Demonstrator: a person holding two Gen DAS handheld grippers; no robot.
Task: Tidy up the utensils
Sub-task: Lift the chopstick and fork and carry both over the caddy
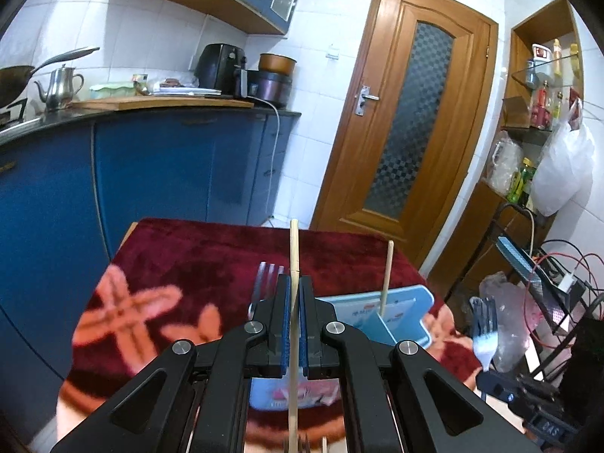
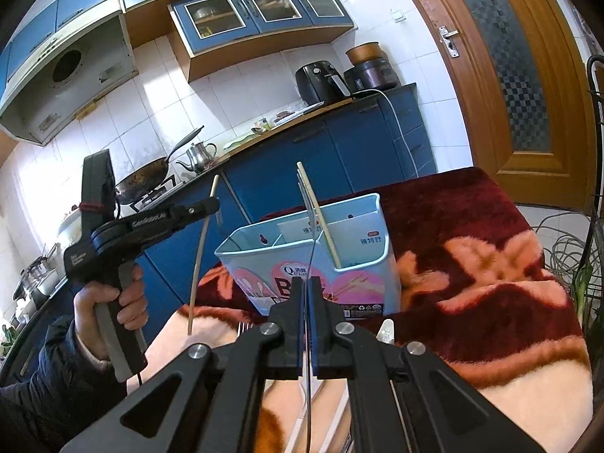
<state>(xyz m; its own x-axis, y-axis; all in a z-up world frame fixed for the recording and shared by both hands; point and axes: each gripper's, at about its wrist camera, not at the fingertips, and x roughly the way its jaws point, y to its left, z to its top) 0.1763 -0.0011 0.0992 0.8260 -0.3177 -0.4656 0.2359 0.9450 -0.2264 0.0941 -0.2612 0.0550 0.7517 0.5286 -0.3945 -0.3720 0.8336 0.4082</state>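
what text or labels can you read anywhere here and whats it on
"Q": on the front of the blue holder, beside small print too blurred to read.
"B": large pink letter lower on that front, partly behind the right tongs.
Red-tagged Chinese label on the holder's inner back wall: too blurred to read surely.
Raised lettering along the left tongs: too blurred to read.
Bottle labels on the shelf: too small.
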